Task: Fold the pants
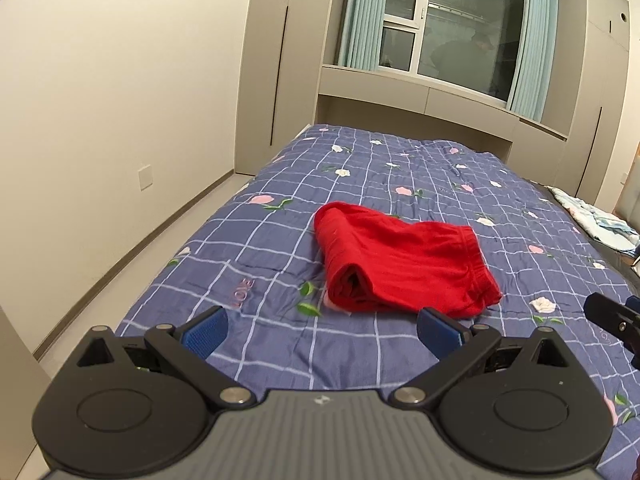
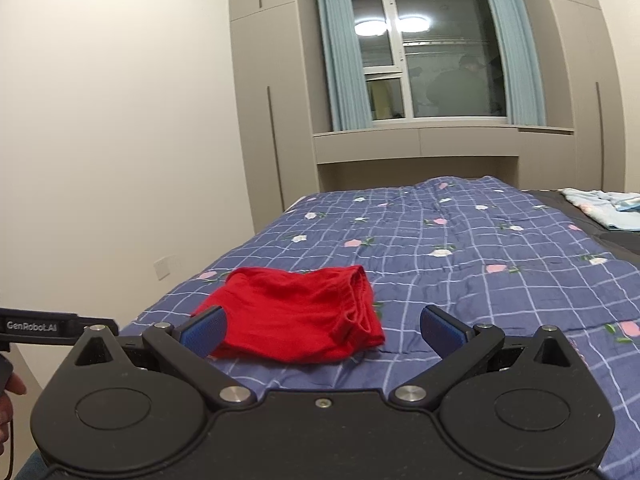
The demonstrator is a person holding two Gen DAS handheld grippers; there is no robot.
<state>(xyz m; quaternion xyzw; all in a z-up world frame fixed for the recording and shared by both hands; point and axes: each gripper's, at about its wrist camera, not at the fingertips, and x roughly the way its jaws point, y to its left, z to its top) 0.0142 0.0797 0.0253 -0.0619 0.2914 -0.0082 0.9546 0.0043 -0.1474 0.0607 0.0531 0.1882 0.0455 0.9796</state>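
Red pants (image 1: 400, 262) lie folded into a compact bundle on the blue checked bedspread (image 1: 360, 184). My left gripper (image 1: 322, 332) hovers just in front of them, open, its blue pads (image 1: 206, 334) empty. In the right wrist view the same red pants (image 2: 296, 312) lie slightly left of centre. My right gripper (image 2: 322, 330) is open over their near edge, holding nothing. The pants' waistband (image 2: 360, 304) faces right. The tip of the right gripper (image 1: 612, 320) shows at the right edge of the left wrist view.
The bed fills the foreground, with a white wall and floor strip (image 1: 132, 264) to its left. Built-in cupboards and a curtained window (image 2: 432, 60) stand behind the bed. Light-blue cloth (image 2: 600, 208) lies at the bed's far right. A hand (image 2: 8, 400) holds the left gripper's body (image 2: 40, 326).
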